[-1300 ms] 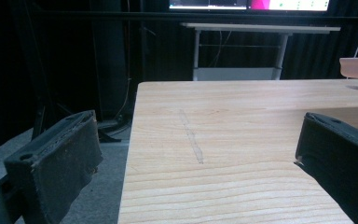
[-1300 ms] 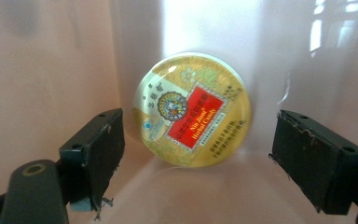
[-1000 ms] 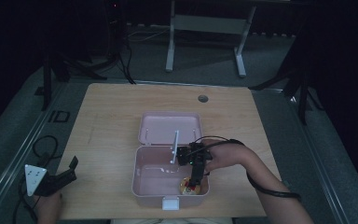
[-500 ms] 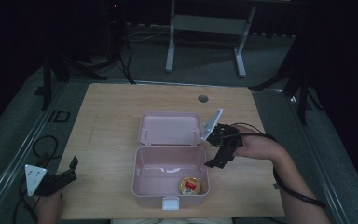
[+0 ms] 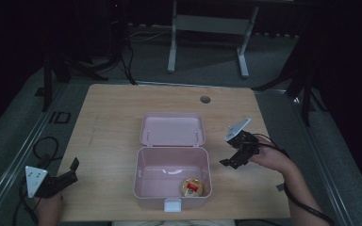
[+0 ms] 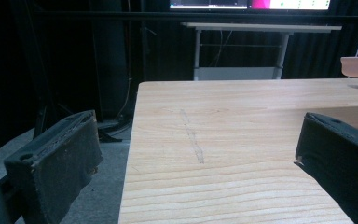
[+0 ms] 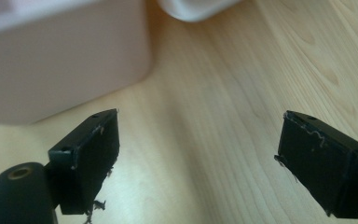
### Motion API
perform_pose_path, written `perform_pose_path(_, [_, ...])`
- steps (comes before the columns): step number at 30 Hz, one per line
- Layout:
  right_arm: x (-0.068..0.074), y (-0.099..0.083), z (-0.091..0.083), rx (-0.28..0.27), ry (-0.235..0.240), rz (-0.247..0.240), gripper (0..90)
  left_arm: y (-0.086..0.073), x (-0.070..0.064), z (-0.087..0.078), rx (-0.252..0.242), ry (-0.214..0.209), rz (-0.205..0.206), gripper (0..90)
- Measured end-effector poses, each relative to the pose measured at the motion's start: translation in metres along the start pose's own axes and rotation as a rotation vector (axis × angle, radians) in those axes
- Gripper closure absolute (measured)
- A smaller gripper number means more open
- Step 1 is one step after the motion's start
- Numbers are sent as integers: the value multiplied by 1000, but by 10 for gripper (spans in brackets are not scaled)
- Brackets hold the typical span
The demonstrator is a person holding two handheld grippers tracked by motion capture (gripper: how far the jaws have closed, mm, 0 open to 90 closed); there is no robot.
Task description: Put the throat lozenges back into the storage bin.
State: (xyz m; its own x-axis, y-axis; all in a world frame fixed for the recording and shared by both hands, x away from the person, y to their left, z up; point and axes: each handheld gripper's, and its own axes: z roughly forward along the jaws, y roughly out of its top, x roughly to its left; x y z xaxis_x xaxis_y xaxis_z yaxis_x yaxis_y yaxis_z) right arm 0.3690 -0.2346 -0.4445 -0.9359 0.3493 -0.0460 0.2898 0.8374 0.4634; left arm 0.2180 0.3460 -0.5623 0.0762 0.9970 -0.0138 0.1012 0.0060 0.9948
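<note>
A pink lunch box (image 5: 147,181) stands open in the middle of the table, its lid (image 5: 172,129) laid back flat behind it. A small round jar with a yellow and red label (image 5: 192,187) lies in the box's front right corner. My right gripper (image 5: 230,162) hovers open just right of the box, jaws pointing down toward the wood; the right gripper view has the box wall (image 7: 56,60) close ahead of its empty gripper (image 7: 198,161). My left gripper (image 5: 71,170) rests open at the table's front left corner, empty in its own view (image 6: 196,158).
The wooden table (image 5: 108,117) has a round cable hole (image 5: 205,99) near its far edge. A white desk frame (image 5: 207,23) stands on the floor beyond. Cables (image 5: 40,146) trail off the left edge. A faint scratch (image 6: 193,140) marks the wood.
My right gripper has come up out of the box, leaving the jar inside, and moved right to hover beside the box. The left gripper has stayed put.
</note>
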Motion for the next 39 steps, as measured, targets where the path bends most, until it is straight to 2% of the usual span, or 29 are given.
perform_pose_path(1, [0, 0, 0, 0, 0, 0, 122, 0, 0, 0, 0, 0, 0, 4])
perform_pose_path(2, [-9, -15, 12, -41, -55, 52, 119, 0, 0, 0, 1, 0, 1, 4])
perform_pose_path(5, [-19, -32, 23, -87, -118, 136, 116, 0, 0, 0, -1, -1, -2, 4])
perform_pose_path(6, [-19, -32, 23, -87, -118, 136, 116, 0, 0, 0, -1, -1, -2, 4])
perform_pose_path(7, [-25, -44, 28, -112, -167, 178, 116, 0, 0, 0, 0, -1, 0, 4])
perform_pose_path(9, [-29, -53, 32, -129, -187, 215, 111, 0, 0, 0, 0, -1, 0, 4])
perform_pose_path(10, [-31, -59, 35, -139, -224, 231, 112, 0, 0, 0, -1, 0, -1, 4])
perform_pose_path(15, [-36, -81, 43, -191, -296, 317, 111, 0, 0, 0, 1, 0, 0, 4])
perform_pose_path(16, [-36, -86, 44, -201, -299, 341, 111, 0, 0, 0, 1, 1, 1, 4])
perform_pose_path(20, [-37, -96, 47, -208, -325, 376, 111, 0, 0, 0, -1, 1, 0, 4])
perform_pose_path(21, [-36, -105, 47, -229, -337, 412, 111, 0, 0, 0, -1, 0, 0, 4])
perform_pose_path(22, [-36, -105, 47, -229, -337, 412, 111, 0, 0, 0, -1, 0, 0, 4])
perform_pose_path(23, [-35, -112, 47, -240, -372, 443, 111, 0, 0, 0, -1, 0, 0, 4])
perform_pose_path(26, [-35, -114, 47, -244, -374, 454, 111, 0, 0, 0, 0, 0, 0, 4])
perform_pose_path(27, [-34, -123, 46, -247, -416, 494, 110, 0, 0, 0, 0, 0, 0, 4])
perform_pose_path(29, [-33, -129, 45, -250, -446, 534, 111, 0, 0, 0, -1, 1, 0, 4])
perform_pose_path(34, [-30, -140, 42, -271, -535, 602, 110, 0, 0, 0, -1, 1, 0, 4])
perform_pose_path(39, [-28, -151, 35, -304, -617, 692, 110, 0, 0, 0, 1, 1, 3, 4])
